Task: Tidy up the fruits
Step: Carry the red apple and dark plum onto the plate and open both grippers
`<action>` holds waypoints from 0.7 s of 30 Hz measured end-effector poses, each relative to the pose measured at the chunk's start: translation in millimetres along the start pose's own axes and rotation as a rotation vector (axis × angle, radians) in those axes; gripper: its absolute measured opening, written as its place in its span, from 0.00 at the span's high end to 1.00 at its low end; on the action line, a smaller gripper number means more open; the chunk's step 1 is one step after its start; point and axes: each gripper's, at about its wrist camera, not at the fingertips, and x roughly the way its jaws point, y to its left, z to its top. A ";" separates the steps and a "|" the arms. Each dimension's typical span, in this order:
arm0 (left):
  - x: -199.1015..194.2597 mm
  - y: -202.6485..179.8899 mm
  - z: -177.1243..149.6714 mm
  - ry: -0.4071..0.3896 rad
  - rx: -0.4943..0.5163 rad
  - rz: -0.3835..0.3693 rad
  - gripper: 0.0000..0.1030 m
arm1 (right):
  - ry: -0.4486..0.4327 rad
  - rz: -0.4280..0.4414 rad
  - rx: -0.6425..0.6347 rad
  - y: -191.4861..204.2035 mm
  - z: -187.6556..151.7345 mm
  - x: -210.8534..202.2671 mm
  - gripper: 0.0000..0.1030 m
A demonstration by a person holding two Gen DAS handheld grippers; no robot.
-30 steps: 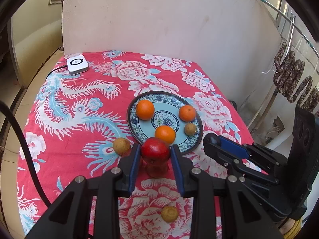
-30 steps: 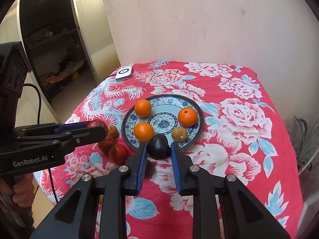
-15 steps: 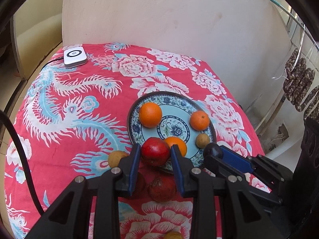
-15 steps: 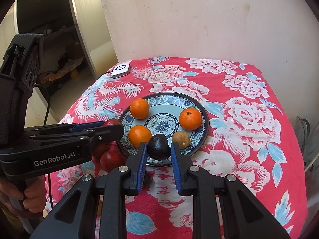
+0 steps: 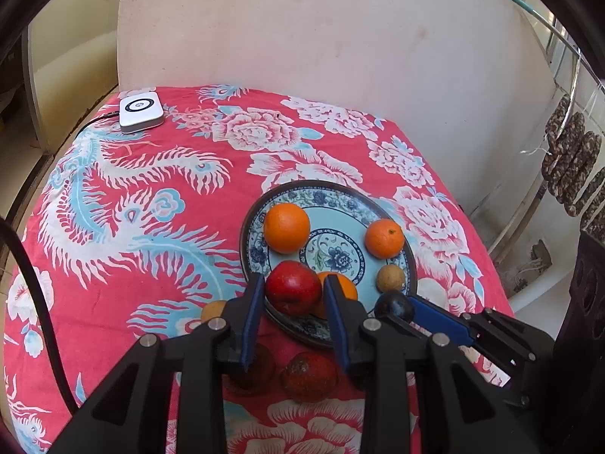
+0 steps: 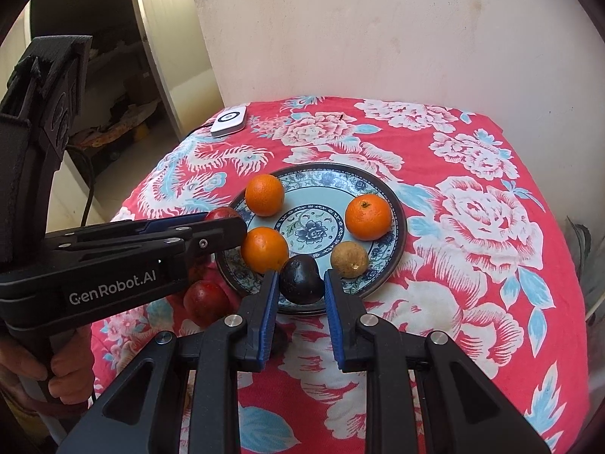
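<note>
My left gripper (image 5: 293, 289) is shut on a red round fruit (image 5: 293, 292), held over the near left rim of the blue patterned plate (image 5: 325, 188). My right gripper (image 6: 301, 283) is shut on a dark purple fruit (image 6: 301, 279) above the plate's (image 6: 378, 181) near rim. On the plate lie three oranges (image 6: 264, 195) (image 6: 368, 216) (image 6: 264, 249) and a small brown fruit (image 6: 349, 259). The right wrist view shows the left gripper (image 6: 223, 222) from the side with its red fruit (image 6: 221, 213).
Two red fruits (image 5: 308, 376) (image 5: 251, 372) and a yellowish one (image 5: 212, 310) lie on the flowered red cloth (image 5: 132, 227) near the plate. A white device (image 5: 140, 115) sits at the far left corner. A wall stands behind the table. A person's hand (image 6: 56, 363) grips the left handle.
Both grippers have moved forward and down with their fruits, from short of the plate to over its near rim. The loose fruits on the cloth now lie beneath the left fingers.
</note>
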 end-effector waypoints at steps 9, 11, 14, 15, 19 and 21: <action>-2.9 -3.2 -1.2 -0.001 0.018 0.007 0.57 | -0.013 0.000 0.009 -0.1 0.0 -3.1 0.69; -4.6 -4.5 -1.4 -0.002 0.025 0.006 0.56 | -0.021 -0.001 0.008 0.4 0.7 -5.7 0.69; -9.9 -6.3 -2.4 -0.012 0.040 0.011 0.56 | -0.032 -0.004 0.011 0.6 0.8 -10.6 0.68; -12.4 -6.7 -3.3 -0.017 0.045 0.014 0.55 | -0.035 -0.005 0.013 0.7 0.5 -12.5 0.68; -22.8 -7.5 -7.5 -0.029 0.055 0.025 0.55 | -0.041 -0.007 0.015 3.3 -1.9 -19.2 0.68; -27.6 -6.5 -9.6 -0.031 0.052 0.029 0.54 | -0.039 -0.007 0.012 4.9 -3.7 -22.2 0.68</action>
